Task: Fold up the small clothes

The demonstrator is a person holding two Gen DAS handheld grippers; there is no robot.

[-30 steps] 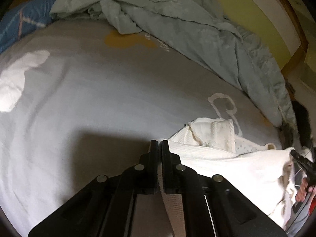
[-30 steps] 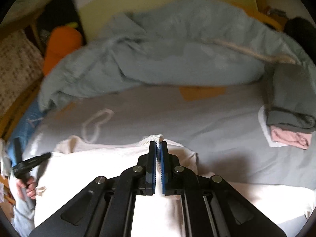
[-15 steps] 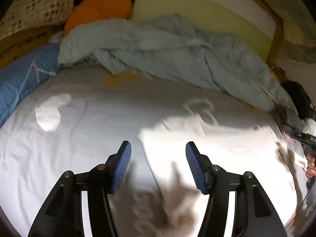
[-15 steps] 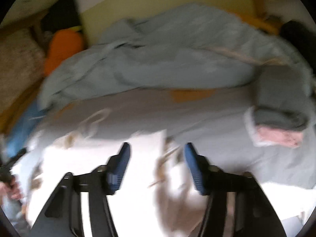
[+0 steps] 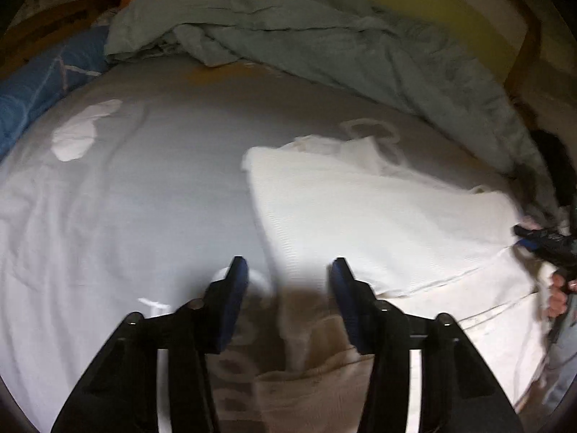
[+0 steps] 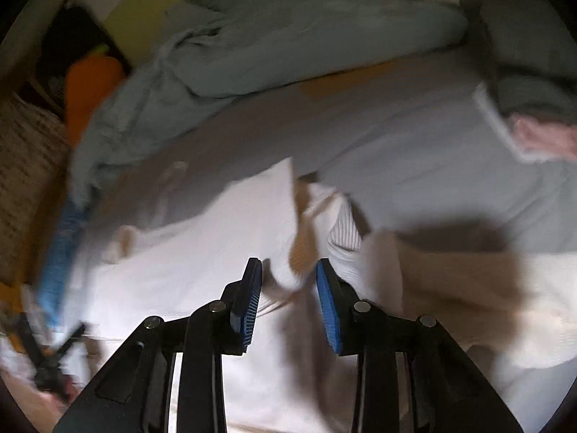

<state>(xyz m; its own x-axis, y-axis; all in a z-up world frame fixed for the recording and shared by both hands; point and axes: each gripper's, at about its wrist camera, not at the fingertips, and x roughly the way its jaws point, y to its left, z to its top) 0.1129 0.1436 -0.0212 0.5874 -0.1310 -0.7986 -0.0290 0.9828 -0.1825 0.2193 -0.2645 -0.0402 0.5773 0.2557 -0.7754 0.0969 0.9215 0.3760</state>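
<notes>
Here, from the left wrist, the left gripper (image 5: 285,270) hovers with fingers wide and empty over the near edge of the white garment (image 5: 378,216), which lies folded flat on the grey bedsheet (image 5: 144,187). From the right wrist (badly blurred), the right gripper (image 6: 288,274) is likewise spread, gripping nothing, just above the garment's rumpled end (image 6: 202,245), probably between folds.

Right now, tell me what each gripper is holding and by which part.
Nothing is held. The left gripper and right gripper both stand open above the white garment lying on the bed, with no cloth pinched between the fingers.
</notes>
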